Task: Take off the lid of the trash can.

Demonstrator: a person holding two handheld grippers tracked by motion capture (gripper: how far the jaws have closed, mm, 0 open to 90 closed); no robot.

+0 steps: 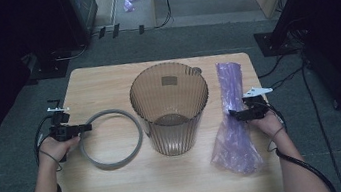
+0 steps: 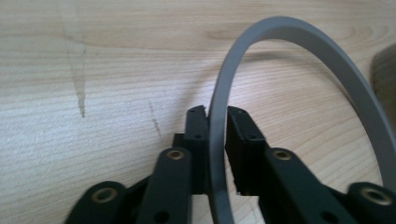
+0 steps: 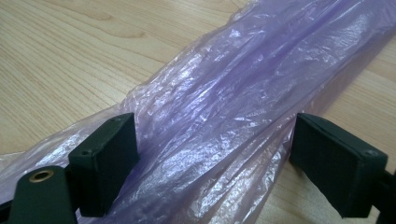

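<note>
On bench left: left hand-held gripper (image 1: 83, 128) astride grey ring (image 1: 111, 138), jaws nearly closed, right pad apparently off rim; no firm grip. Centre: ribbed bin (image 1: 171, 107) upright. Right: right hand-held gripper (image 1: 234, 114) open astride purple bag (image 1: 233, 117). Best gather bag mid-length before squeezing. Left pad contact hard to judge.

table (image 1: 120, 184): light wood, bare up front | bin (image 1: 170, 107): ribbed brown see-through, upright mid-table | floor (image 1: 200, 33): grey carpet, purple scrap (image 1: 130, 0) far back, cables (image 1: 284, 77) on the right
</note>
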